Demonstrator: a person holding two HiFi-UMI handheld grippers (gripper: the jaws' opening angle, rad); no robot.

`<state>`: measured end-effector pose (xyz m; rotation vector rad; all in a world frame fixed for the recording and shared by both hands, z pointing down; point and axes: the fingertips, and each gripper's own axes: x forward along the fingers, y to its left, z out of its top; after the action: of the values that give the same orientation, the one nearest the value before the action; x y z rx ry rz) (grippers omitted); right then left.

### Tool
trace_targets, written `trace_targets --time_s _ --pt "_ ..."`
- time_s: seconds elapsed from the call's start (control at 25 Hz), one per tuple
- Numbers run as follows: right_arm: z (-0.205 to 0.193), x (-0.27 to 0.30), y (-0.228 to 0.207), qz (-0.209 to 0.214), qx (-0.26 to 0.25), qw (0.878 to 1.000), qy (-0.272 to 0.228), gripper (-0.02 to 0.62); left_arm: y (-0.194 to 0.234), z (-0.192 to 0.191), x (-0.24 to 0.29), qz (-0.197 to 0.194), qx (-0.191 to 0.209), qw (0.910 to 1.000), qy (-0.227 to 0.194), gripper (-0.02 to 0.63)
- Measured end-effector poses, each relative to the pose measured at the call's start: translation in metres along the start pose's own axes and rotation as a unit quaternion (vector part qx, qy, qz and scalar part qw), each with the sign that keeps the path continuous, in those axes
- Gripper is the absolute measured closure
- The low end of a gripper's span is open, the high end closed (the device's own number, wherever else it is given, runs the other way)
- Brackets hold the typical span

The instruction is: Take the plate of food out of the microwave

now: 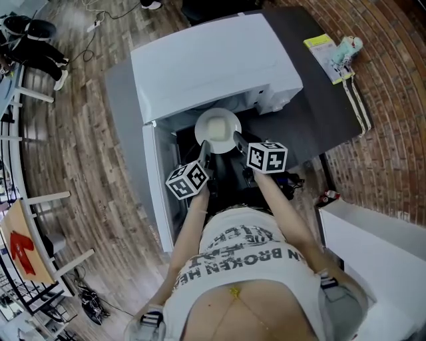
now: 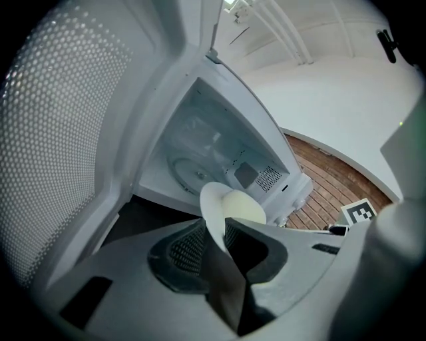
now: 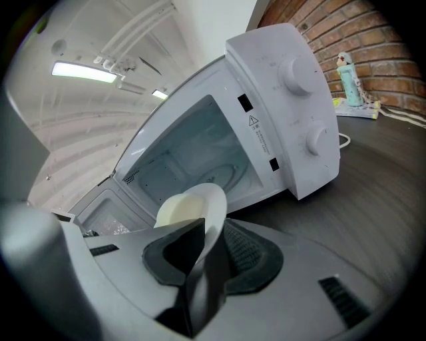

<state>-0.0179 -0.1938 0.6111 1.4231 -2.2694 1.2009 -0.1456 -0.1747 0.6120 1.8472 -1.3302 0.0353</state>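
At the bottom of the head view the person's forearms [image 1: 194, 223] reach up the frame, each ending in a marker cube. Just above them, the left gripper [image 2: 216, 234] is clamped on the plate [image 2: 212, 208]. In the left gripper view the white rim runs edge-on between the two dark ribbed pads, which press on it from either side. The right gripper [image 3: 208, 234] bites the opposite rim the same way, its pads tight against the thin edge. The plate hangs between the two grippers at the centre of the head view, just in front of the microwave's open mouth and clear of the cavity. The food [image 3: 174, 210], a pale yellow mound, sits in the plate's middle.

The plate looks stiff, smooth and breakable, probably ceramic, and light enough for two such grips. Its glazed rim is likely slippery, so opposite edges, taken well onto the rim, seem the right places to hold. A tilt could send the food sliding, and a drop would likely break the plate.

Behind the plate stands the microwave [image 3: 279, 100], its door [image 2: 60, 133] swung open at the left of the left gripper view, the turntable [image 2: 193, 171] bare. Two knobs [image 3: 293, 74] show at the upper right of the right gripper view. Farther off, the dark table [image 3: 393, 193] bears a small bottle-like thing [image 3: 346, 73] near the brick wall [image 3: 313, 20]
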Motion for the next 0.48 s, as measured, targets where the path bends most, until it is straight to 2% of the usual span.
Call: trace_targets --time_s 0.48 --pt "-0.0055 -0.0071 0.0021 -0.003 0.001 1.000 -0.001 0.509 -0.0007 -0.0055 -0.0062 -0.002 0.001 1.0000 0.004 0.514"
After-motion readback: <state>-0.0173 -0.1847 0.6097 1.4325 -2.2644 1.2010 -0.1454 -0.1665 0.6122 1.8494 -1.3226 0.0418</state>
